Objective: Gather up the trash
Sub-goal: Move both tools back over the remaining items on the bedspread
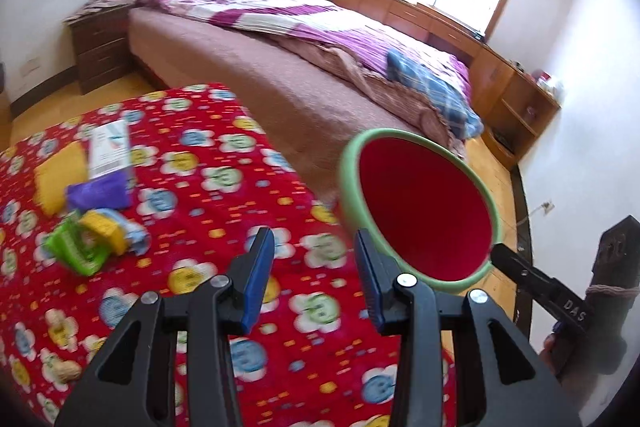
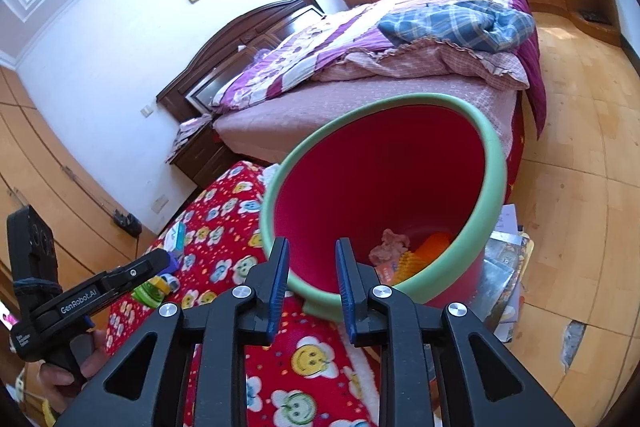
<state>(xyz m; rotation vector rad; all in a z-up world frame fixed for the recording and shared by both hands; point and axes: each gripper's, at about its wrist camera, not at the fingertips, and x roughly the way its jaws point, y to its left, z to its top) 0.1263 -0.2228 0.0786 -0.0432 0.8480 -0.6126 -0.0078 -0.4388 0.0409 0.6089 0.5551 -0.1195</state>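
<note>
A red bin with a green rim [image 2: 486, 163] stands tilted beside the low table; pink and orange scraps [image 2: 400, 247] lie at its bottom. My right gripper [image 2: 312, 267] is open at the bin's near rim, which crosses the gap between its blue pads. The left wrist view shows the bin [image 1: 424, 211] to the right and the right gripper [image 1: 498, 253] at its rim. My left gripper [image 1: 316, 267] hangs open and empty over the red flowered cloth [image 1: 208, 211]. Left of it lie a green and yellow wrapper pile [image 1: 88, 243], a purple cloth [image 1: 100, 193], a yellow sponge [image 1: 60, 179] and a white box [image 1: 110, 149].
Peanuts [image 1: 60, 327] lie on the cloth near the left gripper. A large bed [image 1: 280, 67] stands behind the table, with a nightstand [image 1: 100, 47] at its head. Magazines [image 2: 504, 267] are piled on the wooden floor under the bin. Cabinets line the window wall.
</note>
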